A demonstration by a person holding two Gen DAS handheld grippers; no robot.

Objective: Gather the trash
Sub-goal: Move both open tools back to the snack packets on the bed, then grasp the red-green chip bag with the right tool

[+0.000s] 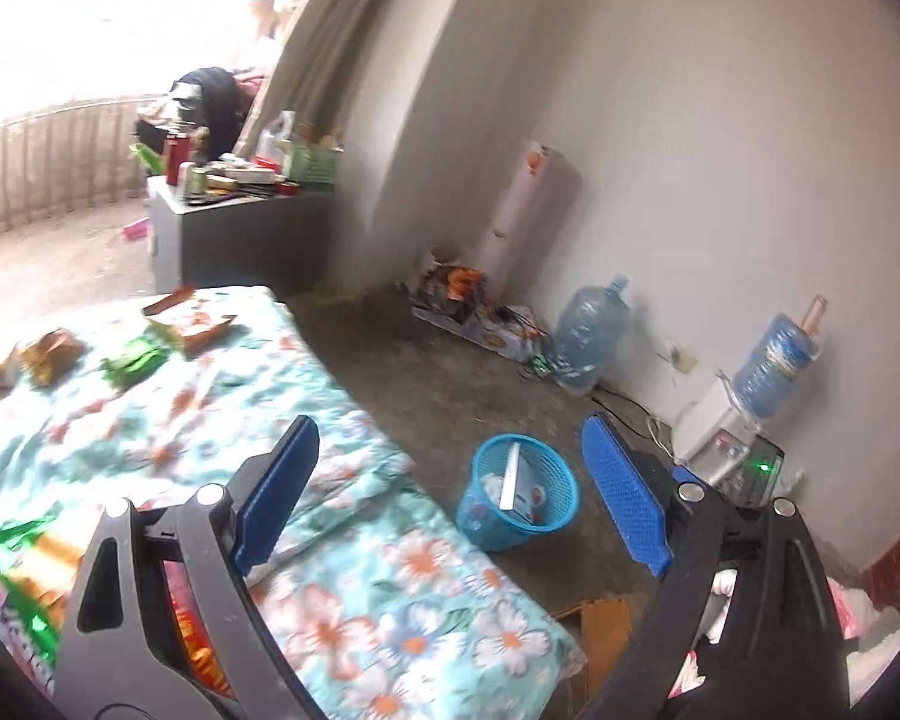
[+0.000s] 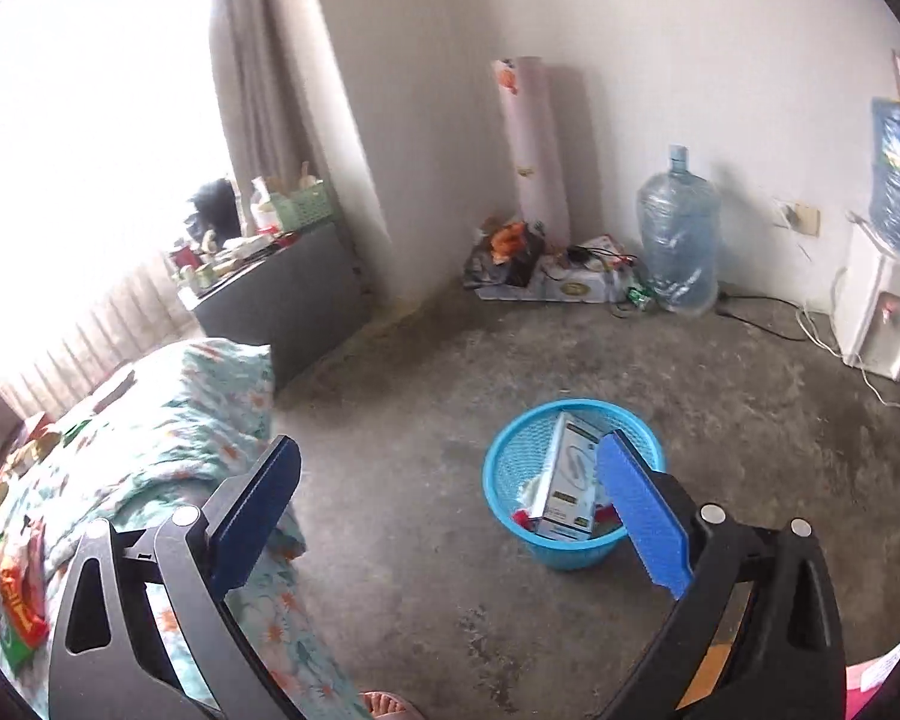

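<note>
Facing the bin (image 2: 573, 480), only the left view shows bed wrappers (image 1: 135, 360).

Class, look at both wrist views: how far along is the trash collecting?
Done: a box and some scraps already sit in the blue basket. In hand: nothing; the left gripper and right gripper are both open and empty. Left: wrappers and packets still lie on the floral bedspread.

The left claw (image 1: 450, 468) is pointing a bit down with its jaws wide apart and empty. The right claw (image 2: 450, 492) is doing the same.
</note>
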